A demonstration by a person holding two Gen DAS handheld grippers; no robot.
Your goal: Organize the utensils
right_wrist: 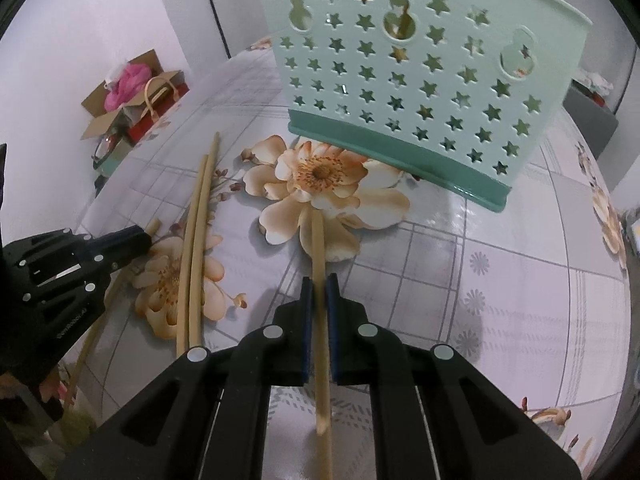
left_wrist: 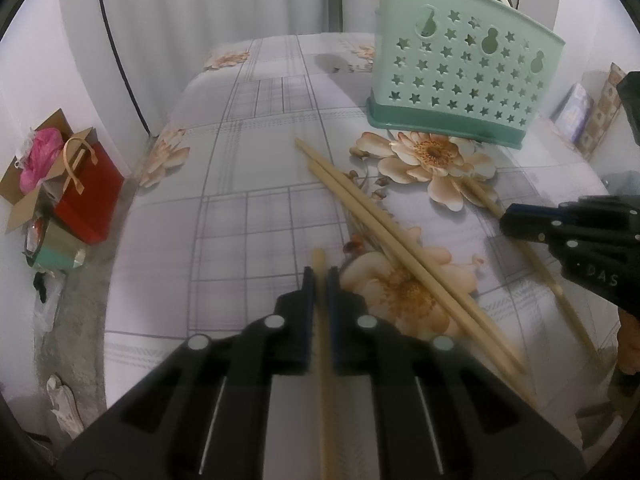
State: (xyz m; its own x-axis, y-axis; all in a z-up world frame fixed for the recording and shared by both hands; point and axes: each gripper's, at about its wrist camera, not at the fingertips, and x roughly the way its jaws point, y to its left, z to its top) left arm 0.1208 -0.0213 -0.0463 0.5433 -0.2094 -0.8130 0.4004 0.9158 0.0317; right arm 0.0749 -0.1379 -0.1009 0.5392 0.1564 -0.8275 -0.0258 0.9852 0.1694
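**Each tool clamped on one chopstick, caddy upright at rear of bench**

Bench [left_wrist: 248, 208]: covered with a pale grid-patterned cloth printed with large peach flowers; cloth surface glossy near the caddy.

Utensil caddy [left_wrist: 456, 76]: mint-green plastic, star-shaped cut-outs across its wall, darker green base. Stands upright toward the far side of the bench, beyond both tools. Wooden handles and a pale rounded utensil head show above its rim.

Left tool [left_wrist: 320, 276]: jaws drawn narrow, pads pressed on a single chopstick [left_wrist: 319, 264] that runs lengthwise between them, its tip poking just past the fingertips.

Right tool [right_wrist: 319, 284]: likewise narrow, clamped on its own chopstick [right_wrist: 317, 232], whose tip points over a printed flower toward the caddy base. Tip is apart from the caddy.

Loose pair of chopsticks [left_wrist: 384, 240]: lying flat on the cloth side by side, between the two tools, near but not touching the caddy.

Off the bench, left side: red gift bag [left_wrist: 90, 196] beside an open cardboard box [left_wrist: 24, 196] holding something pink
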